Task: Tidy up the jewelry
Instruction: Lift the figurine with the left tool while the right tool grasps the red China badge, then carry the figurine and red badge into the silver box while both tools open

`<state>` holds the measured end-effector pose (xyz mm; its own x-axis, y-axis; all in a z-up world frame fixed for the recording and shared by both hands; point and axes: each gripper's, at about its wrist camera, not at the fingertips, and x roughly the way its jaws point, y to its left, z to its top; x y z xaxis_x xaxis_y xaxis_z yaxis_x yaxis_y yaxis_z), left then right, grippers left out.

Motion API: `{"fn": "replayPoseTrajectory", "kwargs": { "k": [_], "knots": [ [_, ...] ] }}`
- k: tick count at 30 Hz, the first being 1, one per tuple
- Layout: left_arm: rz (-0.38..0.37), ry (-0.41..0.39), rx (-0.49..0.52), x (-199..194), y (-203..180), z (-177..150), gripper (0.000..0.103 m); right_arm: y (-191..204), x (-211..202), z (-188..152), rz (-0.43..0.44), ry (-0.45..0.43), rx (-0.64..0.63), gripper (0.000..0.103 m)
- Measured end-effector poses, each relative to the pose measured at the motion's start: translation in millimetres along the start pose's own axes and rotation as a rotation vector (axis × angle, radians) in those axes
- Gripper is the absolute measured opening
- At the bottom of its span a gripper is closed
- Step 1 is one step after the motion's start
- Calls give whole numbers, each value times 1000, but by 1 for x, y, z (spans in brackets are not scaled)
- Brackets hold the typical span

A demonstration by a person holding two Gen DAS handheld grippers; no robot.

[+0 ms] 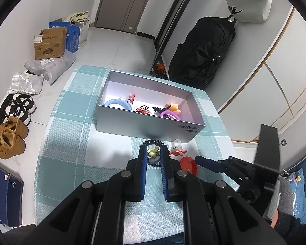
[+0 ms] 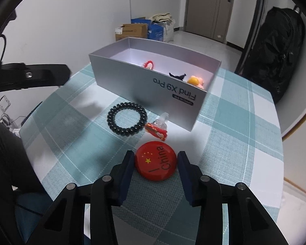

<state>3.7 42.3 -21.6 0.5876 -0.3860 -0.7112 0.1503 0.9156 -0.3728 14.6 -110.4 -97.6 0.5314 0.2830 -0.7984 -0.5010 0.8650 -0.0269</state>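
Observation:
A silver "Find X9 Pro" box (image 1: 144,126) (image 2: 144,81) stands open on the checked tablecloth and holds several trinkets and rings. My left gripper (image 1: 154,150) is shut on a small yellow-green and grey charm (image 1: 154,153), held above a black coiled bracelet (image 1: 153,142) (image 2: 126,119). My right gripper (image 2: 155,157) is open with its fingers on either side of a red "I China" badge (image 2: 156,164) (image 1: 188,165), which lies on the cloth. A red and clear charm (image 2: 158,127) (image 1: 177,148) lies between the bracelet and the box.
The small table (image 1: 71,143) has edges close on all sides. Shoes (image 1: 12,134), cardboard boxes (image 1: 51,42) and bags lie on the floor to the left. A black backpack (image 1: 204,51) hangs on the wall behind the table.

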Motion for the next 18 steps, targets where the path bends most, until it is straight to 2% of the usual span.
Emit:
{"fn": "replayPoseTrajectory", "kwargs": {
  "k": [9,18],
  "knots": [
    [6,-19,0,3,-5,5,8,-6,-20,6,26,-67,24,42],
    [33,-35,9,7,-8,14,8,-18,-40,23,86,-155,83,42]
  ]
}}
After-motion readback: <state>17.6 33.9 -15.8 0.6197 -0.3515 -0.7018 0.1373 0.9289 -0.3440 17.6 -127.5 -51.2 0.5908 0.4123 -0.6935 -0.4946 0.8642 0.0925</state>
